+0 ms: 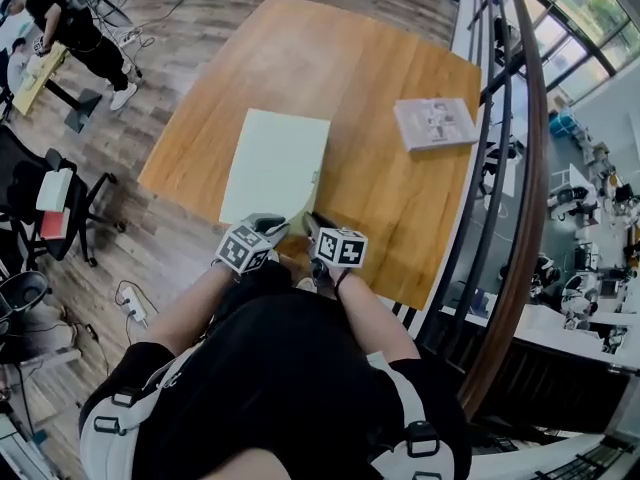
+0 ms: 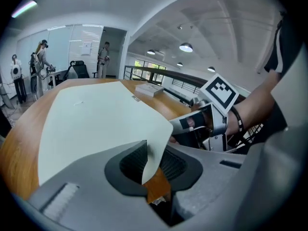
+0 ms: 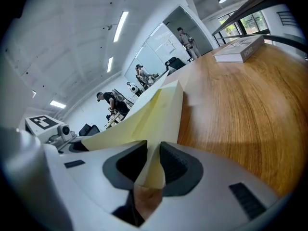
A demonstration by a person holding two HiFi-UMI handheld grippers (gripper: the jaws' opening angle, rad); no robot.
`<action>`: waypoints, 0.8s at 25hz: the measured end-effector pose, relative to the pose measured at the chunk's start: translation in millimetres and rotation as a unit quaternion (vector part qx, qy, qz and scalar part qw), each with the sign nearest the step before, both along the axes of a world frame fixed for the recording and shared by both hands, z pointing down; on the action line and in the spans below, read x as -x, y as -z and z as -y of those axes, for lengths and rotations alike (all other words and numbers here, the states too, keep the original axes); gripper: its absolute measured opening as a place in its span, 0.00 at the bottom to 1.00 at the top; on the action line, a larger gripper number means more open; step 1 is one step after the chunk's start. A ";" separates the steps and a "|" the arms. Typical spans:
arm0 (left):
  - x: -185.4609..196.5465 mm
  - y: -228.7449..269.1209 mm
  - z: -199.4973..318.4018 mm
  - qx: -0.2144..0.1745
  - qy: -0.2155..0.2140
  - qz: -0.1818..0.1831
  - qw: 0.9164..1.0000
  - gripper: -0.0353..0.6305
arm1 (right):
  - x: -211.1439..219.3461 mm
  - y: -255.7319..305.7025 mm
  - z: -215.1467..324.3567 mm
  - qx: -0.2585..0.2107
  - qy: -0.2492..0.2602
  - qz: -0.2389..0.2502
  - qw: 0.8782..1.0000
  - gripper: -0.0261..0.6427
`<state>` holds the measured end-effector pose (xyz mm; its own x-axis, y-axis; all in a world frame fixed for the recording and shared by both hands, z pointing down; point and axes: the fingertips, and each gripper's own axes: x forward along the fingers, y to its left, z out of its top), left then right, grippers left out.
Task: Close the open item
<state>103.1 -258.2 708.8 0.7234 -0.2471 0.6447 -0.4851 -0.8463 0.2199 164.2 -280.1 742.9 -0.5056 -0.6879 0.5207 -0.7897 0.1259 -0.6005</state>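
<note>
A pale green folder (image 1: 275,163) lies shut and flat on the wooden table (image 1: 390,208), its near right corner curled up. Both grippers meet at that corner by the table's near edge. My left gripper (image 1: 278,226) has the lifted cover corner (image 2: 154,143) standing between its jaws. The sheet leans toward one pad and the other pad's ribs show bare. My right gripper (image 1: 312,220) has the yellowish underside of the same corner (image 3: 153,153) rising through its jaws (image 3: 153,163), loose between the pads. In the left gripper view the right gripper (image 2: 207,119) is close at the right.
A white book (image 1: 435,123) lies closed near the table's far right edge. A curved railing (image 1: 505,168) runs along the right of the table. An office chair (image 1: 50,203) stands to the left, and a person (image 1: 75,28) works at a desk further back.
</note>
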 end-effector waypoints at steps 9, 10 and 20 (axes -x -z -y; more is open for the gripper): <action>-15.5 -24.1 -20.1 -0.031 -0.098 0.102 0.989 0.29 | -18.1 7.4 -6.8 0.002 -0.025 -0.018 1.000 0.14; -15.8 -25.3 -22.9 -0.033 -0.109 0.104 0.988 0.33 | -23.8 10.4 -9.0 -0.006 -0.033 -0.040 0.999 0.06; -17.4 -9.3 -13.1 0.014 -0.067 0.011 0.998 0.37 | -38.7 66.1 -2.9 -0.089 -0.015 -0.106 0.990 0.05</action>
